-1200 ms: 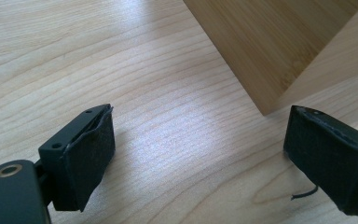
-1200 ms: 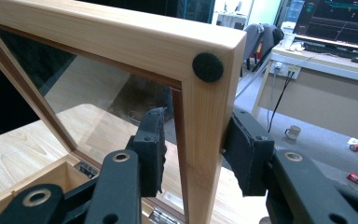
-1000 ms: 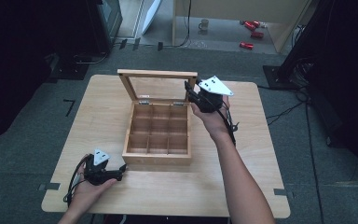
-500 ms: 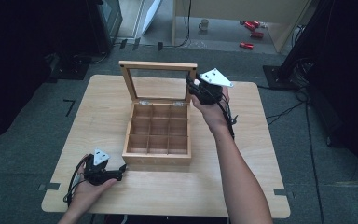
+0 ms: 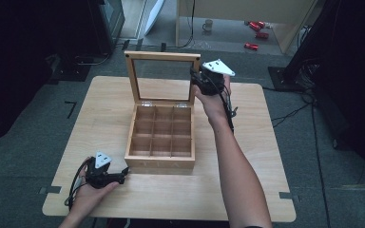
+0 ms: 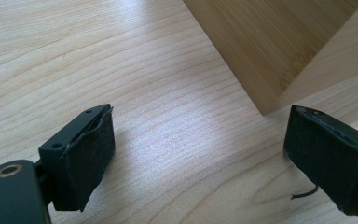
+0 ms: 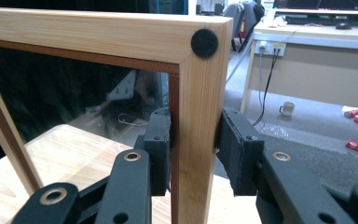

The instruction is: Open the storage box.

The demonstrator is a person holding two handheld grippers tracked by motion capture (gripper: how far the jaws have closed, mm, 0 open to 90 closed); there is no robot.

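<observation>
A wooden box (image 5: 159, 160) with a grid of empty compartments sits mid-table. Its glass-paned lid (image 5: 163, 56) stands upright at the back. My right gripper (image 5: 196, 81) is shut on the lid's right frame. In the right gripper view the jaws pinch that wooden frame (image 7: 193, 140) from both sides, just below a black felt dot (image 7: 204, 43). My left gripper (image 5: 119, 176) rests on the table by the box's front left corner. Its pads (image 6: 86, 156) stand wide open with nothing between them, and the box corner (image 6: 270, 51) is just ahead.
The light wooden table (image 5: 266, 180) has bare room left, right and in front of the box. On the floor beyond lie a mug (image 5: 209, 23), red objects (image 5: 252, 46) and cables. Dark equipment stands at both sides.
The right gripper has swung the lid up and back, from tilted to upright. The left gripper has stayed put.
</observation>
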